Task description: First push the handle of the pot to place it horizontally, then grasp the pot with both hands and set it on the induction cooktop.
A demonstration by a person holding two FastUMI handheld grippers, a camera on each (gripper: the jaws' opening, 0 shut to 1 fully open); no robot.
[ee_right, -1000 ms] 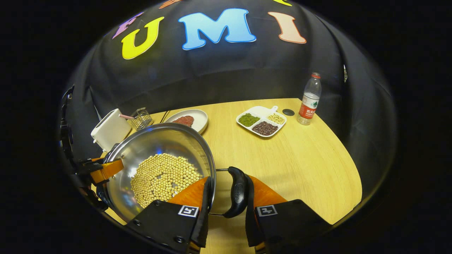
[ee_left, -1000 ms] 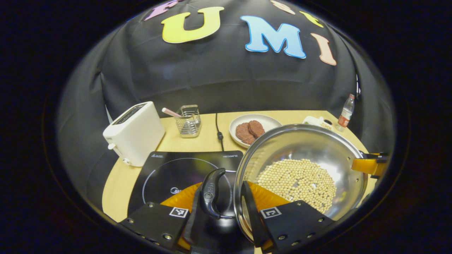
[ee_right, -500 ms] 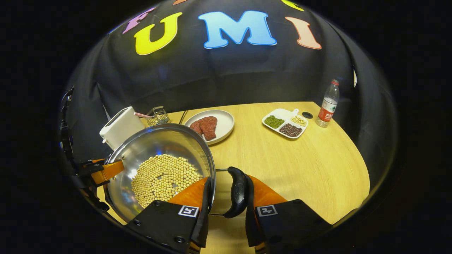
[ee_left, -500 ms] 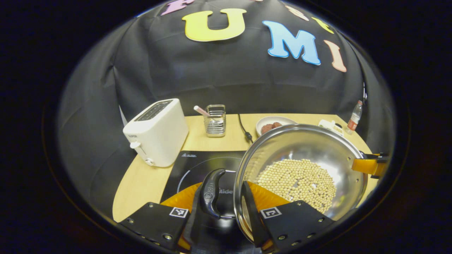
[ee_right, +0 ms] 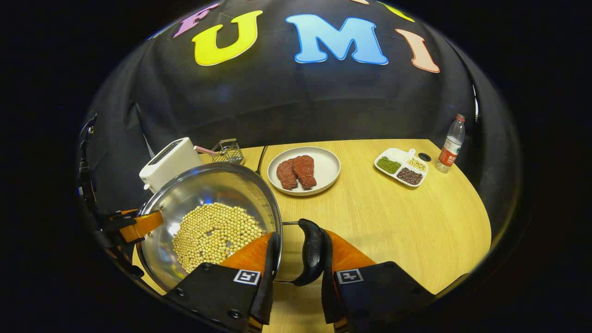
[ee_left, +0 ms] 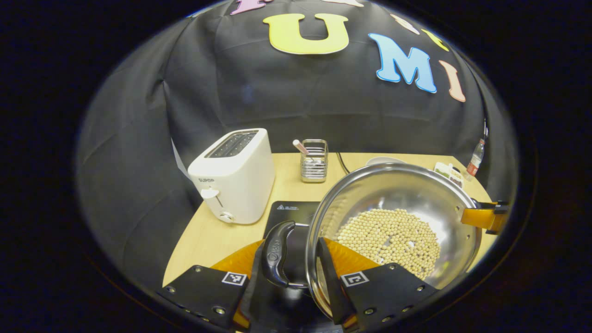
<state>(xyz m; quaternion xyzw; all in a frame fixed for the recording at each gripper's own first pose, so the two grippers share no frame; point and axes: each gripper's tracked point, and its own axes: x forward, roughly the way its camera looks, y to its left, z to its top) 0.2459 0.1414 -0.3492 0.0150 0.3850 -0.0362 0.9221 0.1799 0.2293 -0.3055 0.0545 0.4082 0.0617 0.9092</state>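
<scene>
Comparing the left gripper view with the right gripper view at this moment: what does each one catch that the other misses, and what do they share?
Left gripper view alone: the induction cooktop, its black corner beside the toaster, with the pot over it, and the left tool closed on the pot's left handle.

Right gripper view alone: the plate with its two meat patties, and the right tool gripping the right handle.

Both: the pot of soybeans, toaster, wire holder, divided dish, bottle.

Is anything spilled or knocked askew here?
Nothing stands out. The beans lie inside the pot, none on the table; the toaster and bottle stand upright.
</scene>
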